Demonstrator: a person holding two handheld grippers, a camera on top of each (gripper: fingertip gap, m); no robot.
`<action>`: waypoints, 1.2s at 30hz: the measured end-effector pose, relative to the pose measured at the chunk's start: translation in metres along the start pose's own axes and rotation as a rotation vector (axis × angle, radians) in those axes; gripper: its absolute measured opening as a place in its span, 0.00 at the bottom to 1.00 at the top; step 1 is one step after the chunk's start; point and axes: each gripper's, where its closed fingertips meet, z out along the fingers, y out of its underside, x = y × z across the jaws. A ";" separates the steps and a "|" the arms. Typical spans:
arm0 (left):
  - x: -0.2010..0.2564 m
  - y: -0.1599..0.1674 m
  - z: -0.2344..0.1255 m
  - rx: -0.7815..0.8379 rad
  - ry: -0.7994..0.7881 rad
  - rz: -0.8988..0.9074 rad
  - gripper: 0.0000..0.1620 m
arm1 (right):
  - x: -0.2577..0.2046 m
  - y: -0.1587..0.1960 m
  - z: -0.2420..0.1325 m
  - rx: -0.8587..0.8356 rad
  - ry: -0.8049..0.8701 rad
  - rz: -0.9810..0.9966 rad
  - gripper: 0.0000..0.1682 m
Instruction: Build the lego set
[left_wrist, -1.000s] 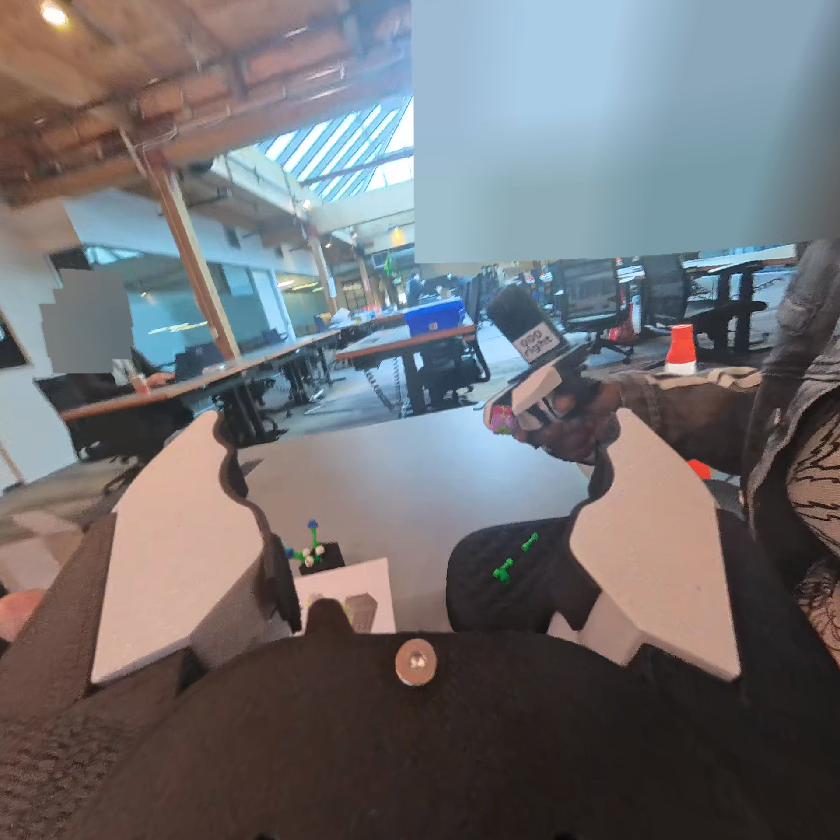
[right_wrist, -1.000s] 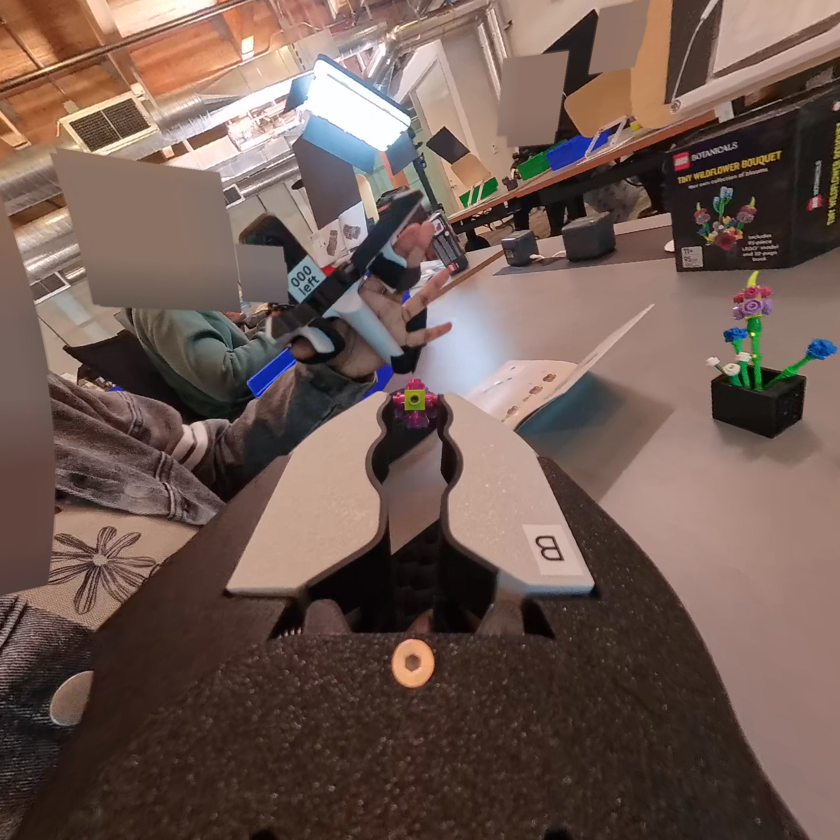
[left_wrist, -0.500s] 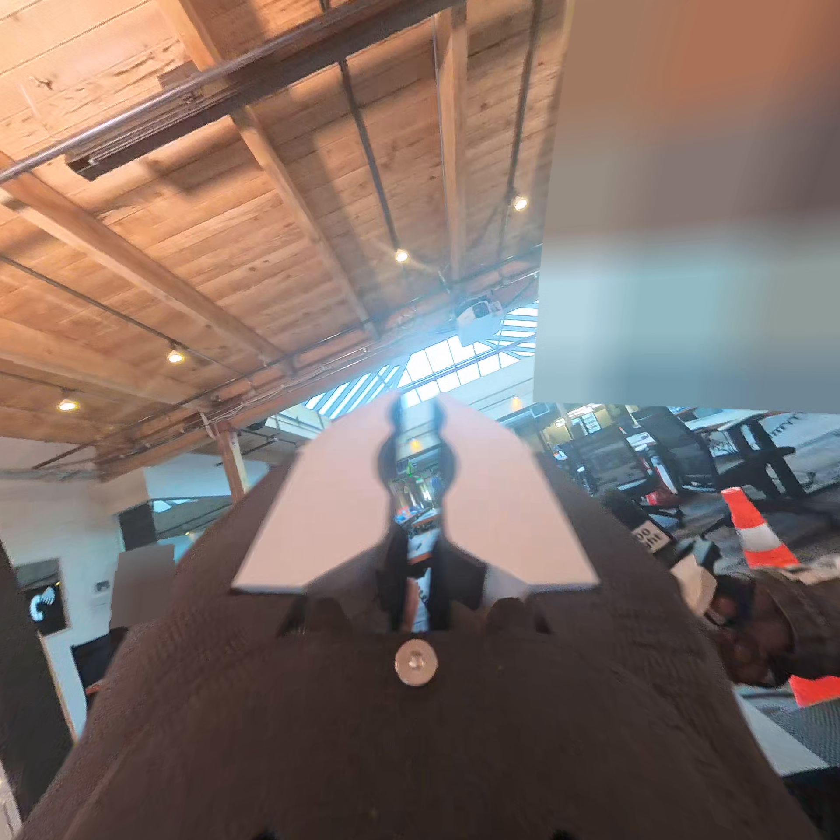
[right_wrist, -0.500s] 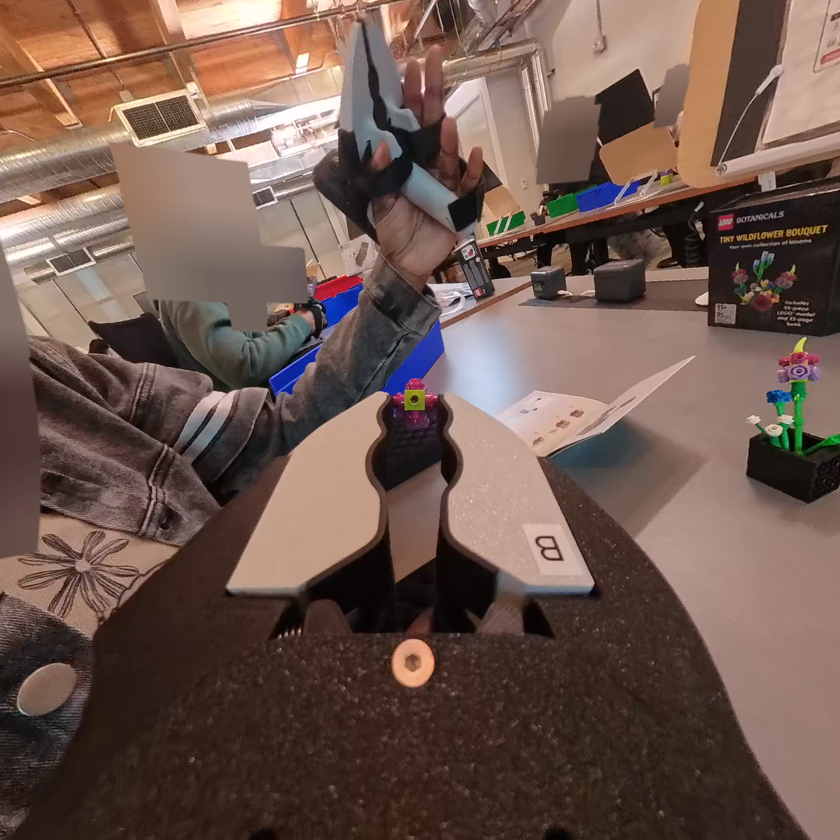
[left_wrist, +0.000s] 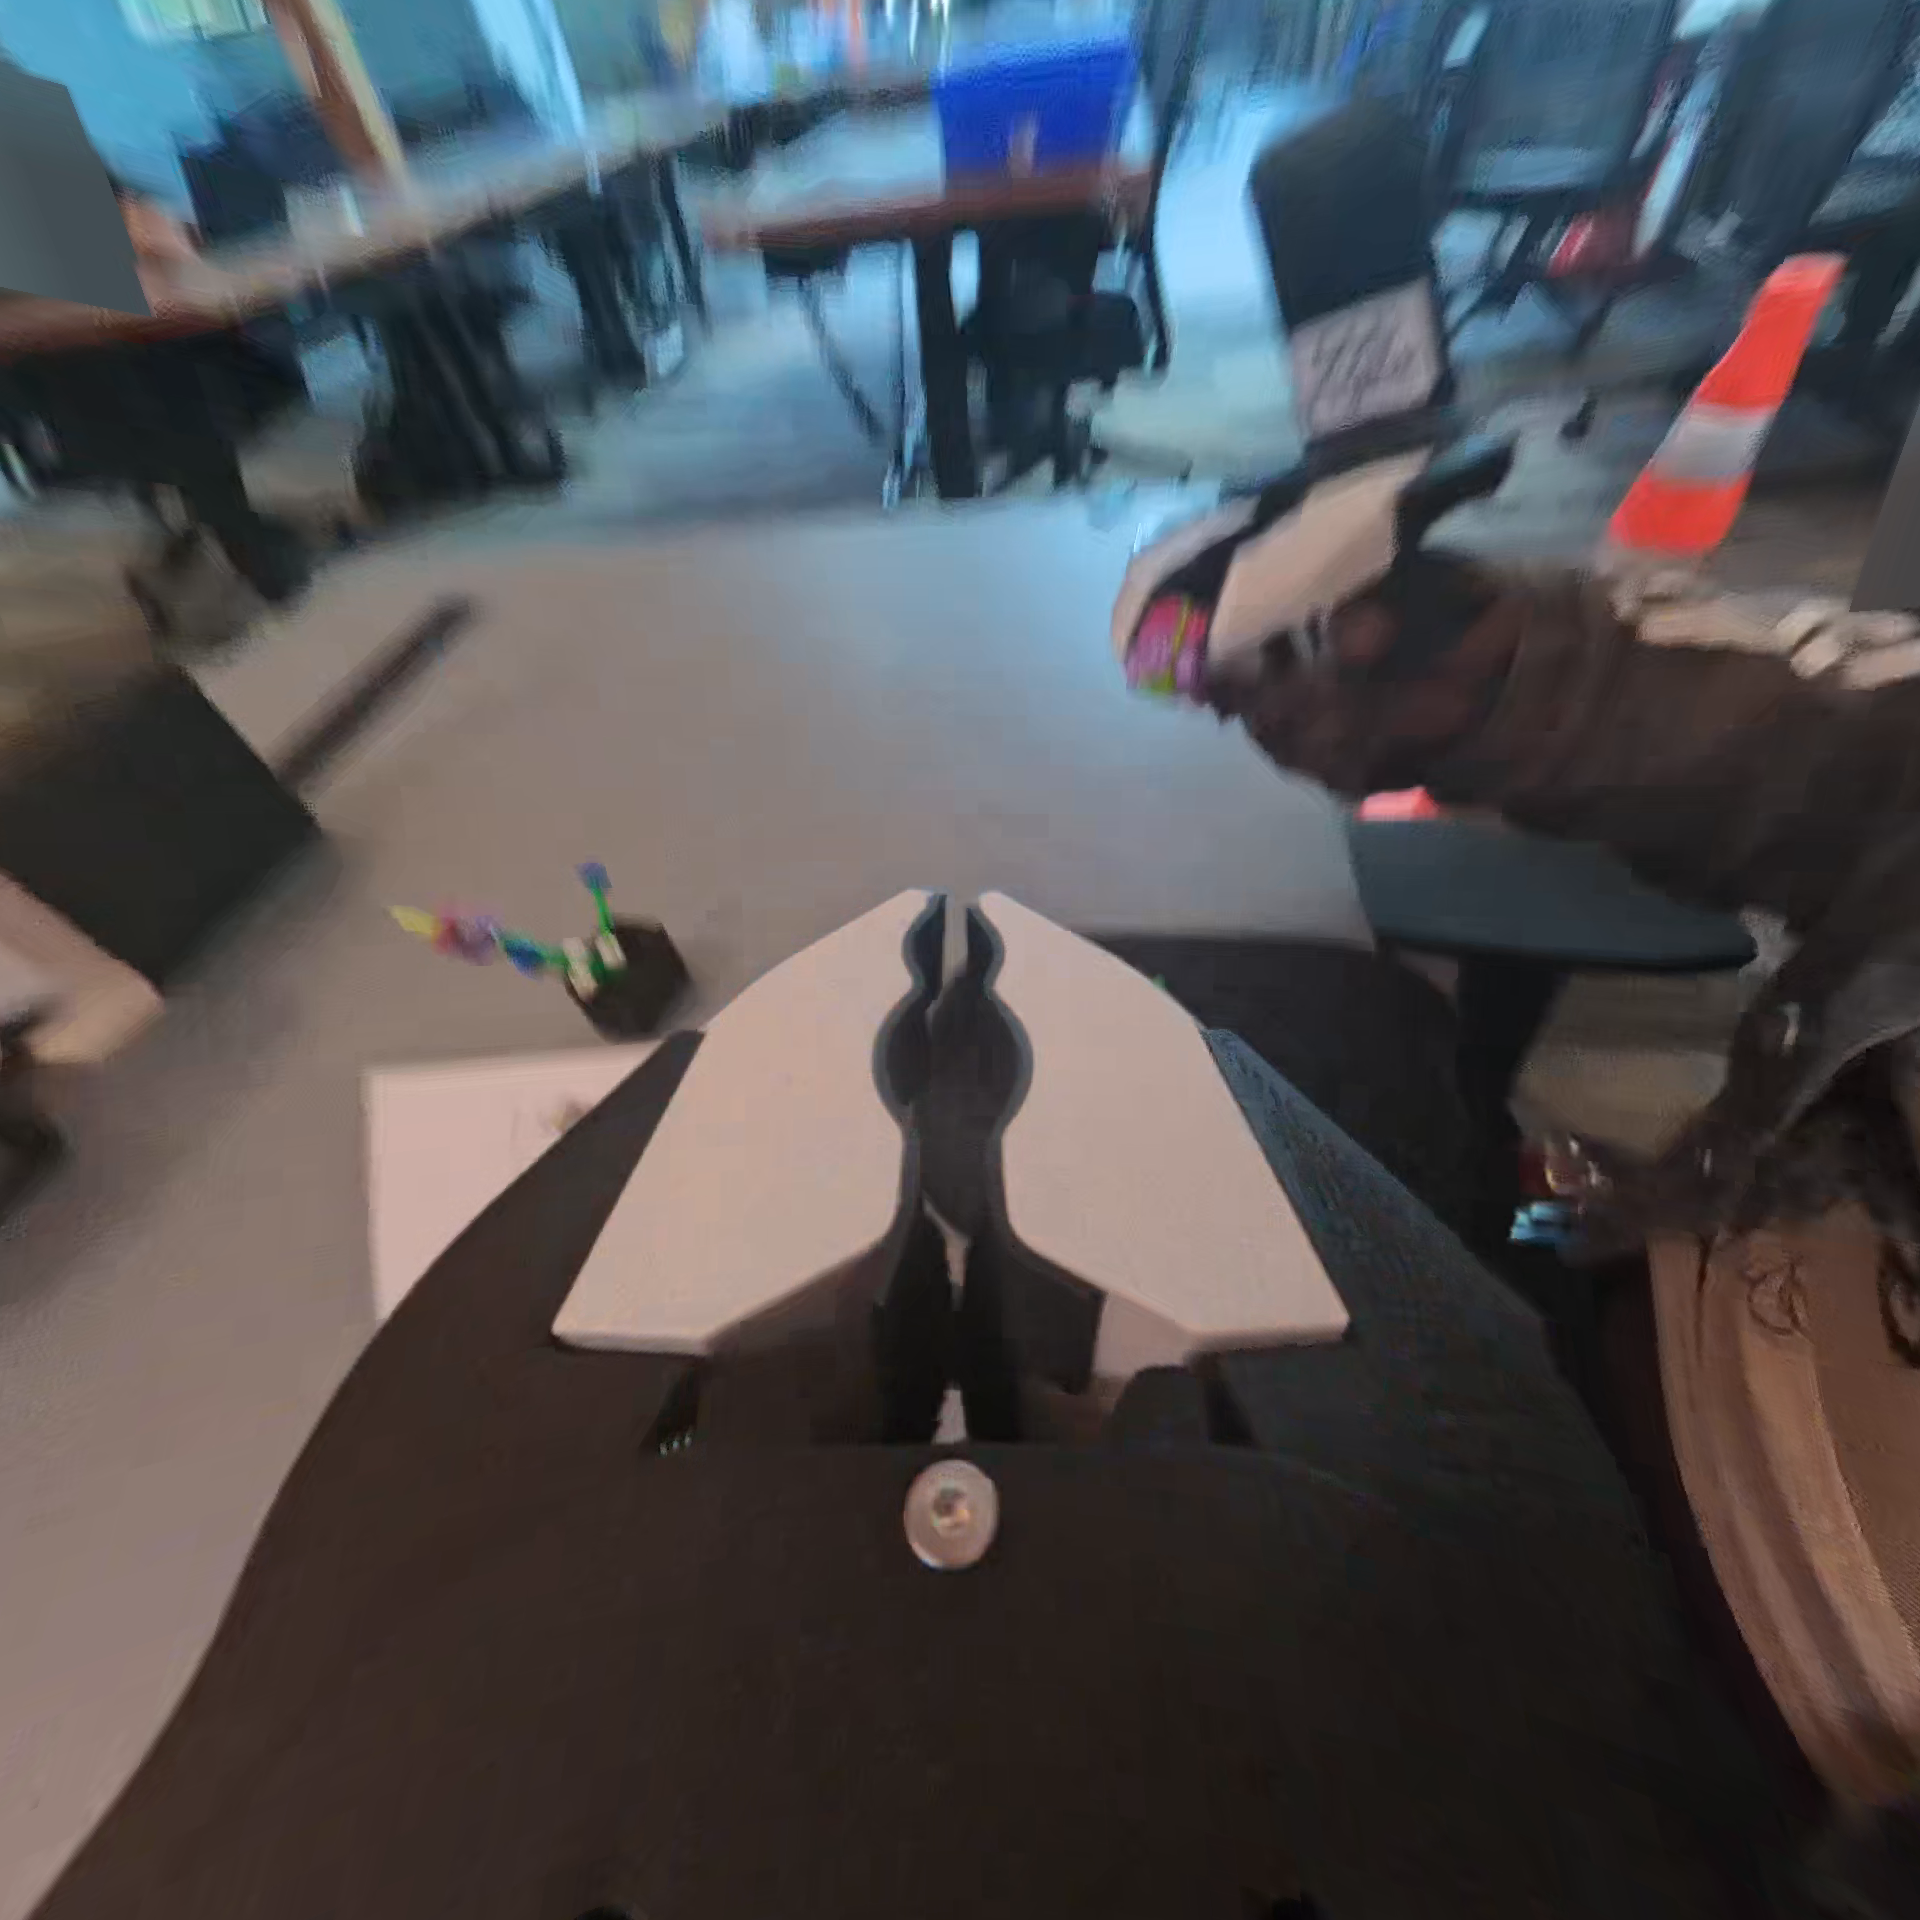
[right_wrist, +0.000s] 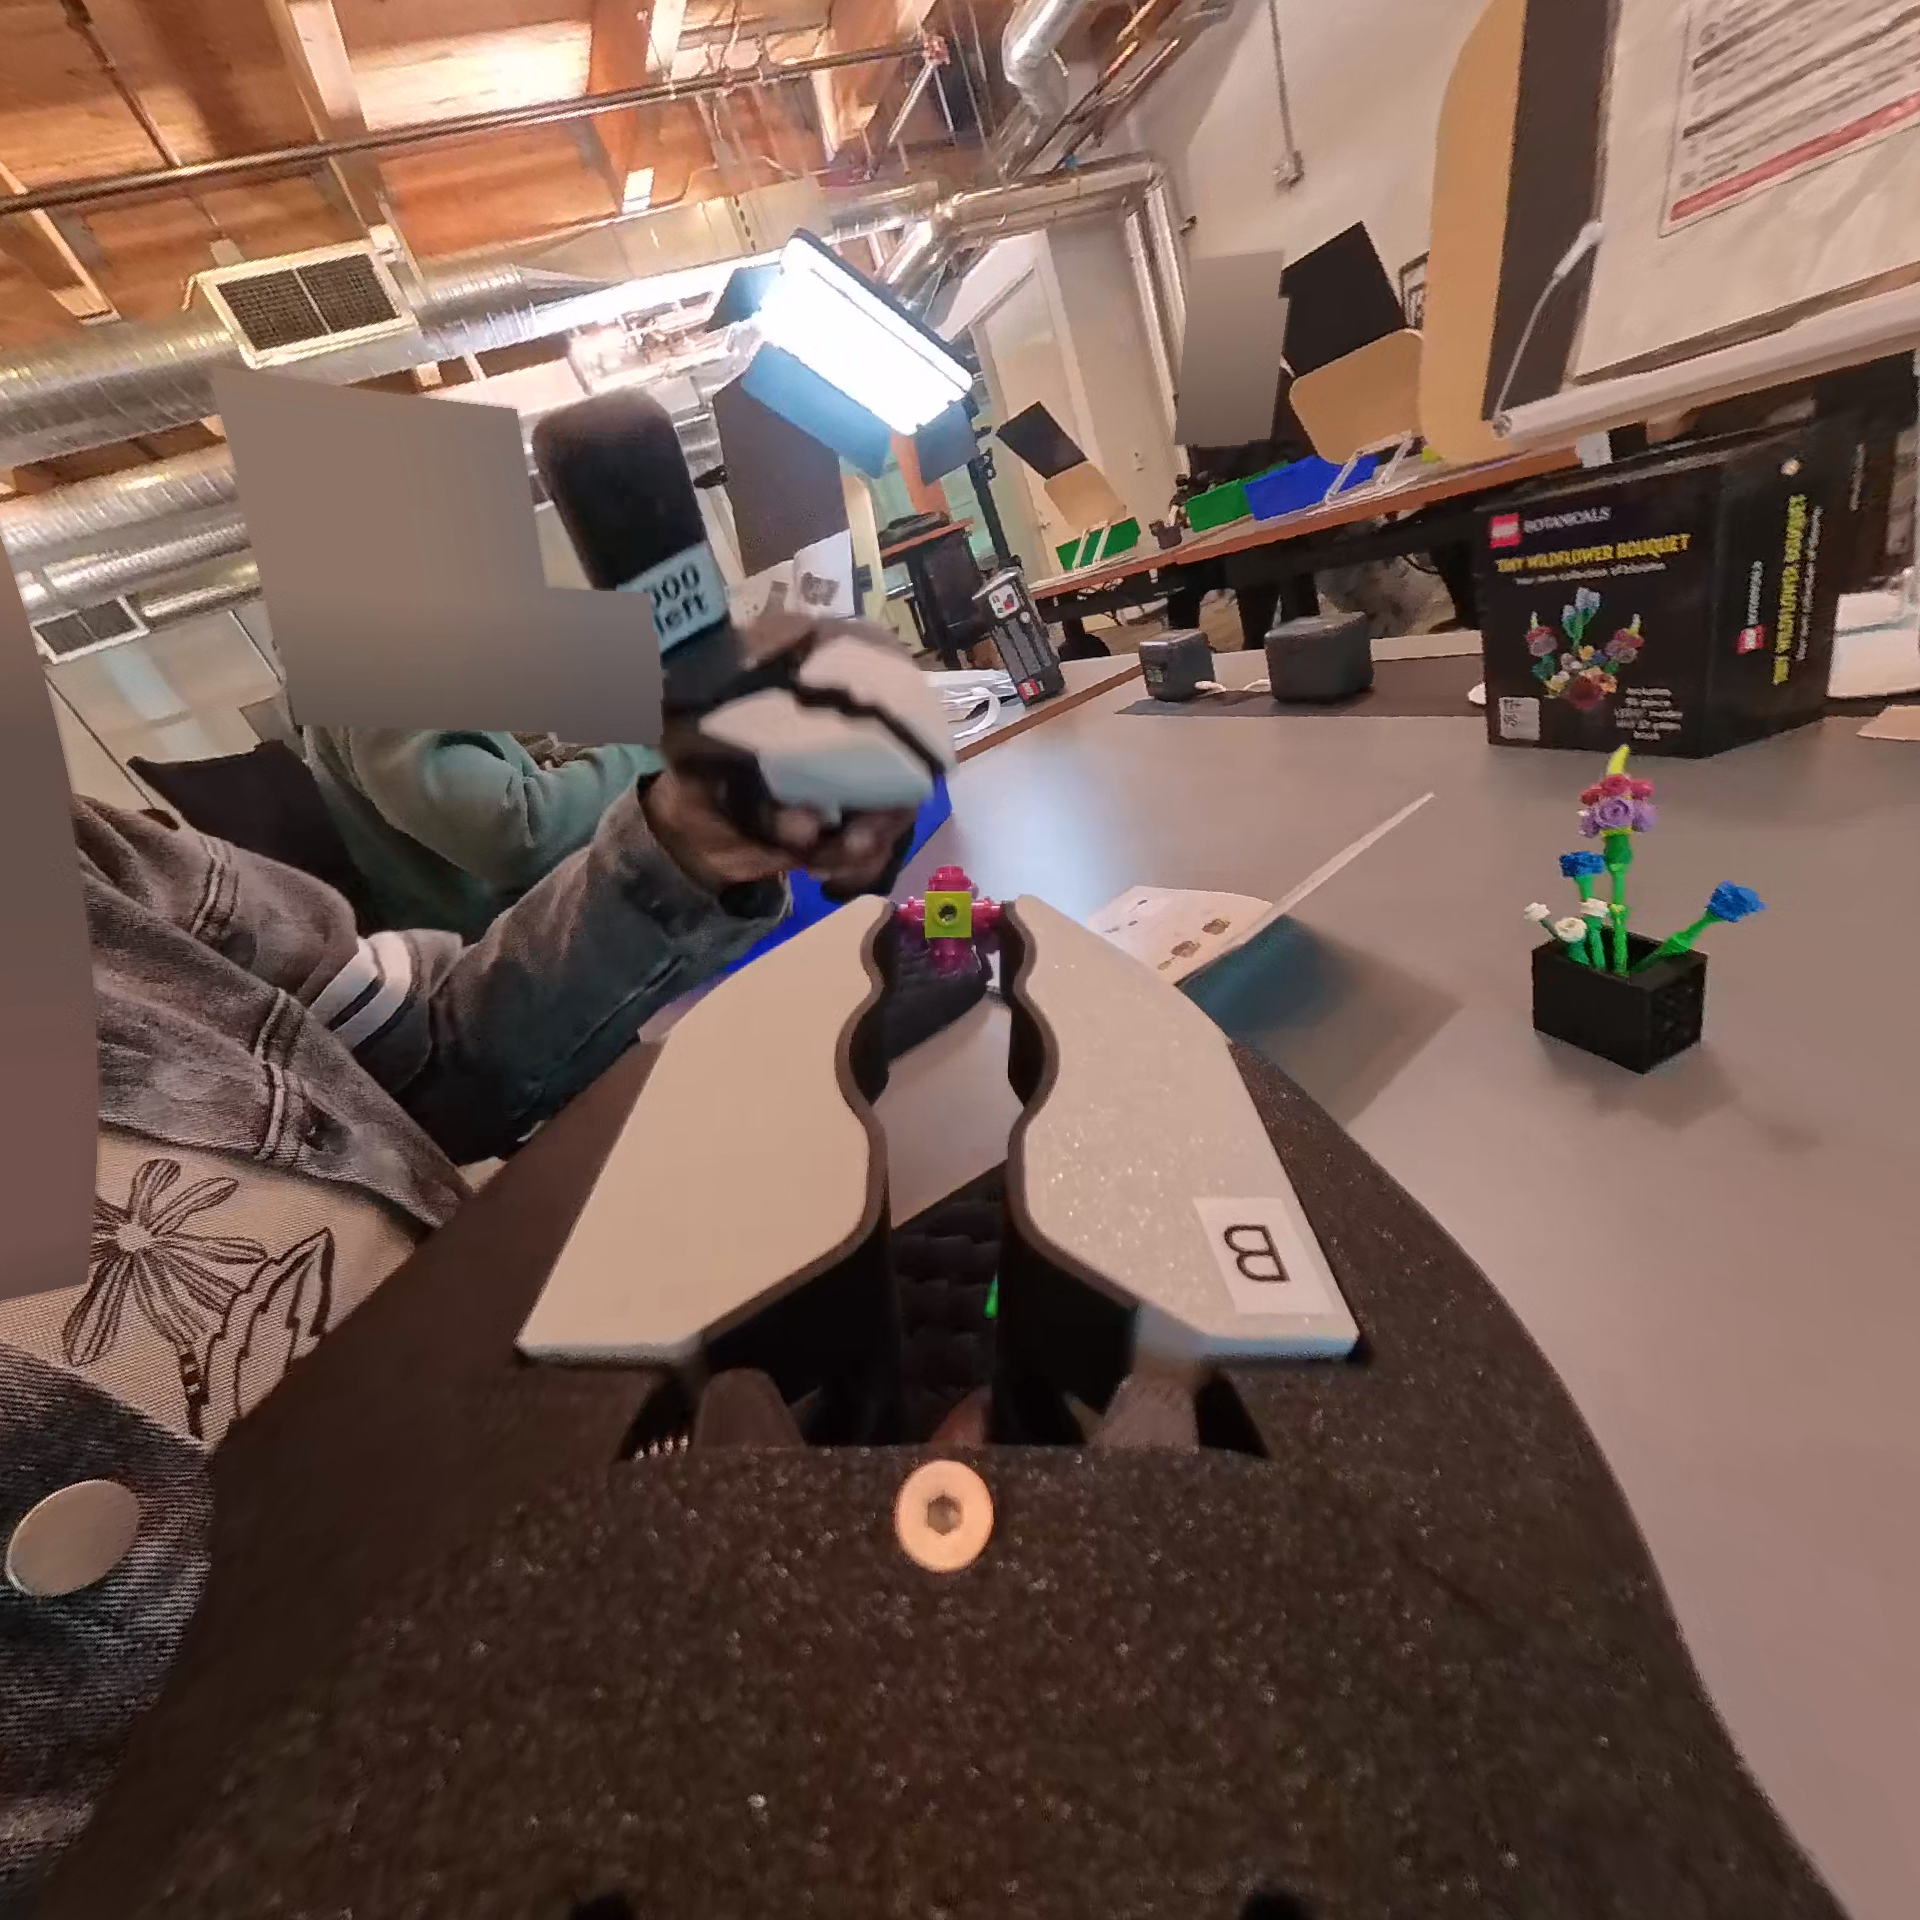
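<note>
flower pot (right_wrist: 1617, 1006) on table (right_wrist: 1558, 1247), box (right_wrist: 1652, 613) behind.

Two tools: left tool (right_wrist: 831, 717), right tool (right_wrist: 943, 920). By the one pot (right_wrist: 1619, 1000) on the desk (right_wrist: 1558, 1299): one booklet (right_wrist: 1195, 925), one box (right_wrist: 1652, 613). One pink flower (right_wrist: 945, 914). Two grey cubes (right_wrist: 1314, 657).

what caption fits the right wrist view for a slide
Right gripper pinches a magenta flower piece; black pot of lego flowers waits on the grey table.

Open-plan office or workshop loft. Wooden beam ceiling (right_wrist: 499, 156), exposed ducts (right_wrist: 156, 364), rows of desks (left_wrist: 935, 197), office chairs (left_wrist: 1049, 322), studio light panel (right_wrist: 862, 343).
</note>
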 end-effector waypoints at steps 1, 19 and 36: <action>0.004 0.019 0.010 -0.083 -0.002 -0.027 0.04 | 0.004 0.003 -0.001 -0.002 0.005 0.010 0.11; 0.034 0.099 0.058 -0.418 0.096 -0.130 0.10 | 0.035 0.021 -0.017 0.045 0.016 0.132 0.11; 0.034 0.099 0.058 -0.357 0.079 -0.162 0.09 | 0.041 0.025 -0.019 0.060 0.013 0.163 0.11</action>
